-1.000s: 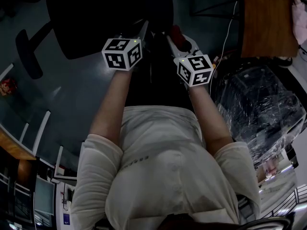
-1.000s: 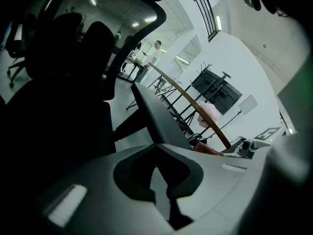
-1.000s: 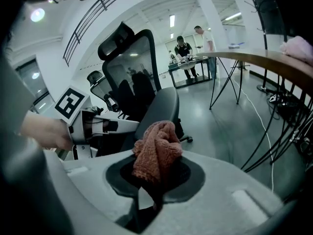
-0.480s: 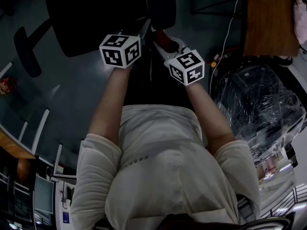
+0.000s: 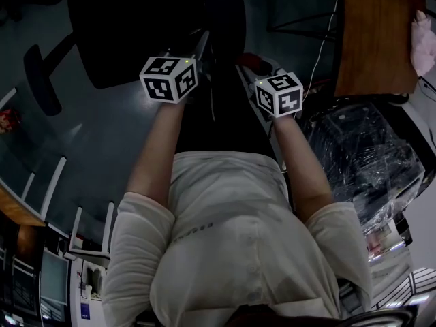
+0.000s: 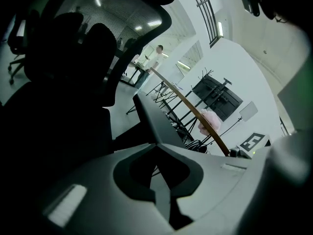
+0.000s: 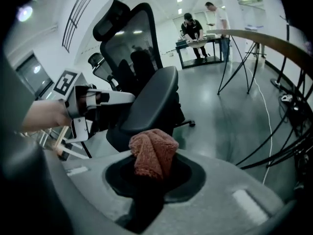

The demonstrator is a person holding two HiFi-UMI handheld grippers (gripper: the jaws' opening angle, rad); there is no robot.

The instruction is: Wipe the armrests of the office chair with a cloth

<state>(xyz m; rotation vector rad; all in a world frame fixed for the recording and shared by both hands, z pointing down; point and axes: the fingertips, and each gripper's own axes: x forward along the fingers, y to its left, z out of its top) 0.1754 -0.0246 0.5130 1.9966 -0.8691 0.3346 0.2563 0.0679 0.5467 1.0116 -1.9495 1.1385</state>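
Out ahead of the person's white shirt (image 5: pixel 225 251), both grippers are held low toward the black office chair (image 7: pixel 131 48). The right gripper (image 7: pixel 152 174) is clamped on a bunched reddish-brown cloth (image 7: pixel 154 151), which swells up out of the jaws. Just beyond the cloth runs a dark padded bar (image 7: pixel 151 99) (an armrest, most likely, though the wide lens makes it hard to be sure), and I cannot tell whether the cloth touches it. The left gripper (image 6: pixel 157 138) has its jaws pressed together with nothing between them. In the right gripper view its pale fingers (image 7: pixel 117 98) reach to the side of that same pad. Off to the person's right stands a wooden table (image 5: pixel 375 33) with a pink bundle (image 5: pixel 424 39) at its edge, and near it a plastic-wrapped bulk (image 5: pixel 368 155). Two people (image 7: pixel 200 26) stand at a far bench (image 7: pixel 193 44).
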